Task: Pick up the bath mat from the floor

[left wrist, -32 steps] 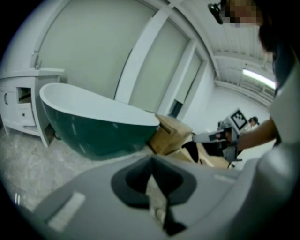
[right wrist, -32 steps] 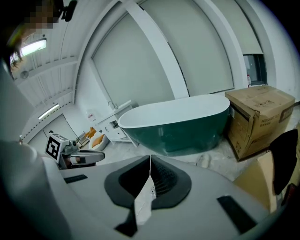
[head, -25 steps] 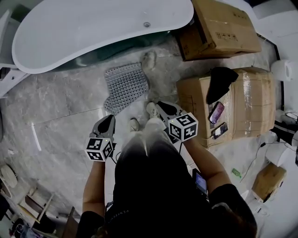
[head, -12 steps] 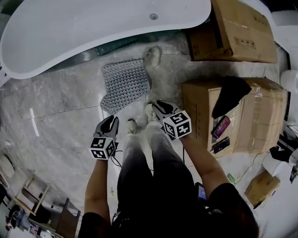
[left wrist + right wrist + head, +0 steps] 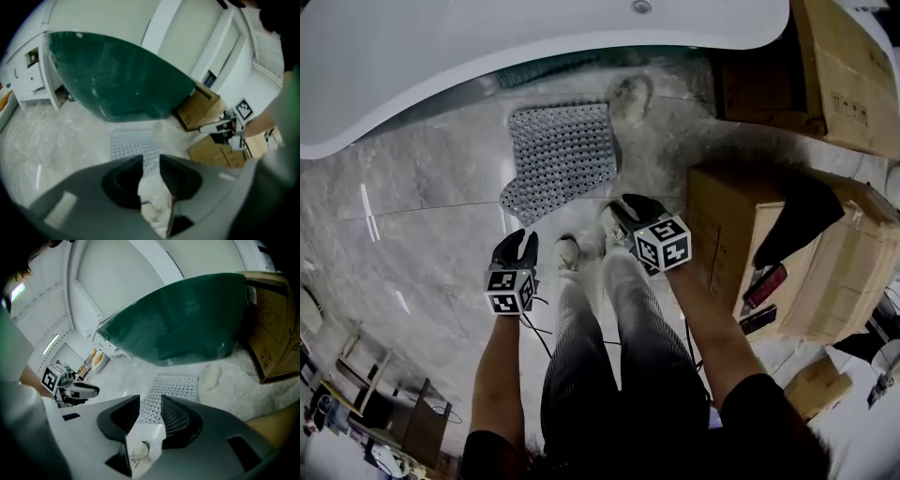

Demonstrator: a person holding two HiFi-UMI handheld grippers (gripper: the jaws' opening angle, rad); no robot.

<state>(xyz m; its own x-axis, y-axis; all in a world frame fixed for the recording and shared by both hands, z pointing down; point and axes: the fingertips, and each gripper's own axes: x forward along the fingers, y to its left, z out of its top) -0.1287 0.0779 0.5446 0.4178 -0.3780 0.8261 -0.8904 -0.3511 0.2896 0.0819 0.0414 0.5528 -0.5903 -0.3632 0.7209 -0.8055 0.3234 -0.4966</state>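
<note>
The grey perforated bath mat (image 5: 561, 155) lies flat on the marble floor beside the tub, ahead of the person's feet. It shows beyond the jaws in the left gripper view (image 5: 133, 143) and the right gripper view (image 5: 172, 389). My left gripper (image 5: 515, 246) hovers short of the mat's near left corner. Its jaws are opening with nothing between them (image 5: 151, 161). My right gripper (image 5: 623, 208) hangs near the mat's near right corner. Its jaws are also opening and empty (image 5: 150, 404). Neither gripper touches the mat.
The white bathtub (image 5: 487, 47) with a dark green side (image 5: 117, 79) runs along the far edge of the mat. A pale slipper (image 5: 630, 94) lies at the mat's far right corner. Cardboard boxes (image 5: 787, 253) stand to the right, with dark cloth and phones on one.
The view has shifted forward, so the mat and tub sit lower and larger. Both grippers have come closer to the mat's near edge, and their jaws have parted.
</note>
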